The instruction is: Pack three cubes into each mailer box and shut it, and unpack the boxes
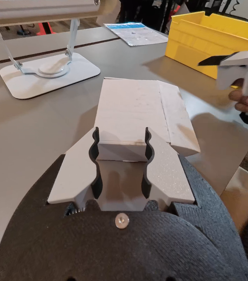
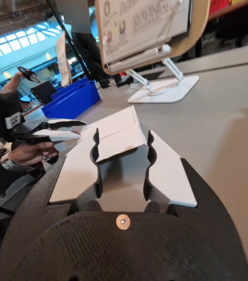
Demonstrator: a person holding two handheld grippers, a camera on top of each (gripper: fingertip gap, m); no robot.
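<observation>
Roughly centred, shut mailer box (image 1: 129, 112) between both empty, wide-open hand-held grippers, left (image 1: 121, 132), right (image 2: 123, 134).

Mailer box (image 1: 129, 109) is lying flat on the table (image 1: 44, 129) straight ahead of the left gripper (image 1: 121, 132), its near end sitting between the fingertips. Stand (image 1: 50, 76) is sitting ahead-left of that gripper, bin (image 1: 211, 42) ahead-right, a sheet (image 1: 137, 34) lying behind the box beside the bin. Right gripper (image 1: 208, 61) is hanging to the right of the box, in front of the bin. From the right gripper (image 2: 123, 133), box (image 2: 120, 132) is lying ahead, left gripper (image 2: 74, 129) at its left, stand (image 2: 163, 91) beyond.
</observation>
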